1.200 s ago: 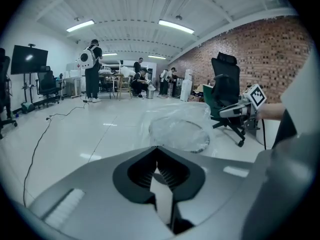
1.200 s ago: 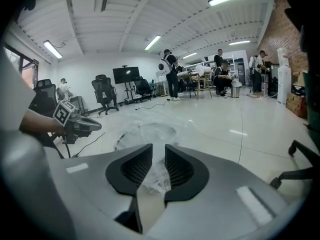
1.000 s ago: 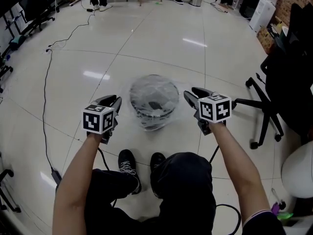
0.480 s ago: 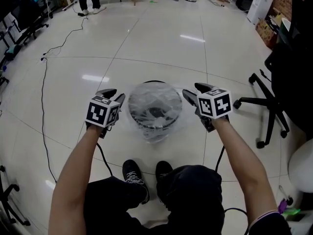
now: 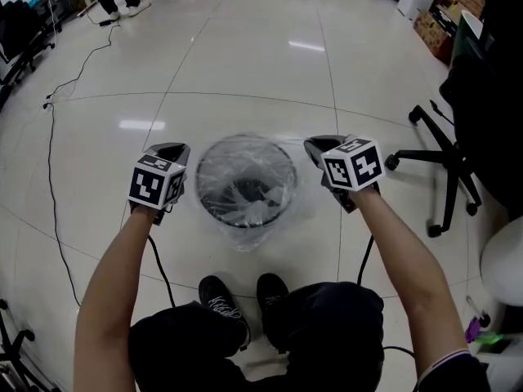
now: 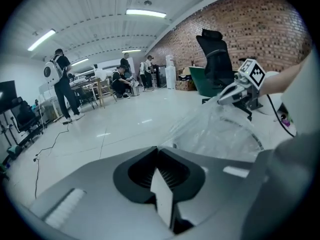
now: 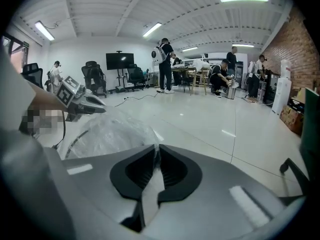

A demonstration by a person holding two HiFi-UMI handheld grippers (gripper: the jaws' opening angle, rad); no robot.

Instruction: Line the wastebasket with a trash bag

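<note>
A round black wire wastebasket [image 5: 202,198] stands on the floor in front of my feet, with a clear trash bag [image 5: 274,217] spread across its mouth and hanging over the rim. My left gripper [image 5: 177,152] is at the basket's left rim, its jaws shut on the bag's edge; the film runs away from its jaws [image 6: 156,151] in the left gripper view. At the right rim my right gripper [image 5: 315,147] is likewise shut on the bag's edge [image 7: 152,149]. Each gripper view shows the other gripper across the stretched film.
A black office chair [image 5: 445,166] stands to the right, and a white rounded object [image 5: 502,276] is at the right edge. A cable [image 5: 54,170] trails over the tiled floor on the left. My shoes [image 5: 219,296] are just behind the basket. People and desks are far back.
Both grippers came in to the basket's rim and went from open to shut on the bag's edge. The film now lies spread wider over the mouth.
</note>
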